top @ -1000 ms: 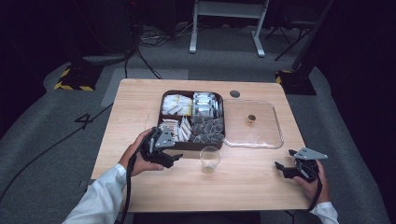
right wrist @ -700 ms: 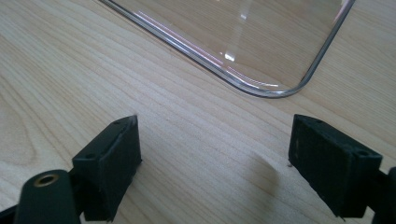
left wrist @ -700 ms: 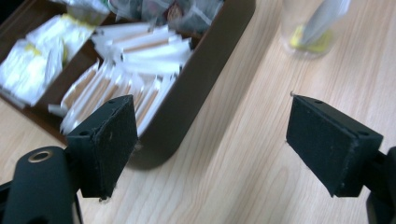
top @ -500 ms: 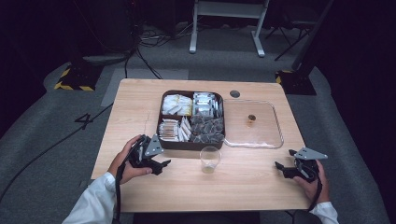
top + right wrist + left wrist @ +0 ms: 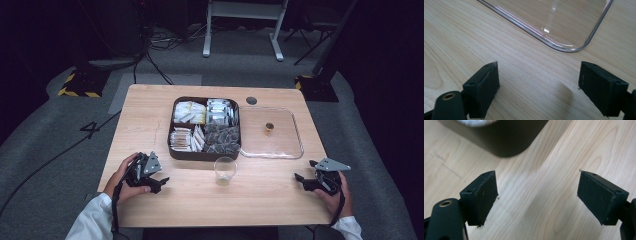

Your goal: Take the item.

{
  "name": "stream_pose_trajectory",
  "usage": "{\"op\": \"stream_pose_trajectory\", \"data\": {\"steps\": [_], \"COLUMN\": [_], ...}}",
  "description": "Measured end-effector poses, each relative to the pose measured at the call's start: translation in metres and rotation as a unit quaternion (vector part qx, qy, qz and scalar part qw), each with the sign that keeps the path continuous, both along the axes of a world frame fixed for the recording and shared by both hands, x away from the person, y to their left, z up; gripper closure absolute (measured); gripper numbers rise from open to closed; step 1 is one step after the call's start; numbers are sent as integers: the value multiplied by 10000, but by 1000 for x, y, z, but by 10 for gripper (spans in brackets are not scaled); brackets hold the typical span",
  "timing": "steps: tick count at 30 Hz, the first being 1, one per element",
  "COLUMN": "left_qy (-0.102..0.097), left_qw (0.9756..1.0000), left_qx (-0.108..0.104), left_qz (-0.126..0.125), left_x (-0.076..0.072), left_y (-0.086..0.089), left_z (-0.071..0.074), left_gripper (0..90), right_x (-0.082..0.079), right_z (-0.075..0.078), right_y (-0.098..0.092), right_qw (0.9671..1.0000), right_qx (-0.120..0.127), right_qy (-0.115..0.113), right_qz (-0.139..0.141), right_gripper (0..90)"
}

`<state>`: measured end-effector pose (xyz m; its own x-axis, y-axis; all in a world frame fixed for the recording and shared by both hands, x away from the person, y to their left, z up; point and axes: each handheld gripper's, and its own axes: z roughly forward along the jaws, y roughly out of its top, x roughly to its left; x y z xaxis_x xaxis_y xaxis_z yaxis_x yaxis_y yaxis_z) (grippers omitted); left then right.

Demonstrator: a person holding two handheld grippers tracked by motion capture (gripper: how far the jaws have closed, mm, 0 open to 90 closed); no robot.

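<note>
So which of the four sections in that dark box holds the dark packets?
The near right section, closest to the cup. Its packets look dark grey; the other three sections of the box hold pale or silvery ones.

Setting: lab or recording studio, not a home. Evidence: single wooden table [image 5: 150, 115] with a round cable port [image 5: 251, 100] near its far edge, standing on grey carpet [image 5: 60, 145]; dark, unlit surroundings; loose cables [image 5: 150, 42] on the floor beyond the far edge; yellow-black hazard tape [image 5: 80, 92] on a stand base; metal frame legs [image 5: 242, 30]; floor marking "4" [image 5: 91, 129].
</note>
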<state>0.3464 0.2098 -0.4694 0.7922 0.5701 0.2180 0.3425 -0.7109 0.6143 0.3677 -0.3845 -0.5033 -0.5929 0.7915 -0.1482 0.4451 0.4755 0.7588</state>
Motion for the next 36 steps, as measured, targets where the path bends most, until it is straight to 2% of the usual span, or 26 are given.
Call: {"op": "stream_pose_trajectory", "data": {"steps": [5,9,10,13,15,16,17,24,36], "left_qy": [143,288,288,312,323,457,624,625,640], "left_qw": [9997,9988,9988,9976,9951,9924,9903,9894,9898], "left_qx": [-93,-299,-299,-522,-789,-986,-1052,-1061,-1061], "left_qz": [162,253,253,337,495,581,659,765,699], "left_x": [-1,-1,-1,-2,-4,-4,-3,-6,-3], "left_y": [17,27,27,34,41,44,47,52,54], "left_z": [-14,-22,-22,-28,-32,-35,-35,-35,-35], "left_gripper": [168,167,168,167,166,167,165,160,150], "right_x": [0,0,0,0,-1,0,-1,-1,-2], "right_z": [0,0,0,0,0,0,0,0,0], "right_y": [0,0,0,0,0,0,0,1,1], "right_qw": [10000,10000,10000,10000,10000,10000,10000,10000,9999], "right_qx": [-4,-5,-5,-8,-14,-10,-19,-37,-59], "right_qy": [-6,-6,-6,-18,-24,-20,-29,-61,-87], "right_qz": [-1,0,0,-4,-6,-3,0,19,-10], "right_gripper": [172,172,172,172,172,173,173,175,175]}}
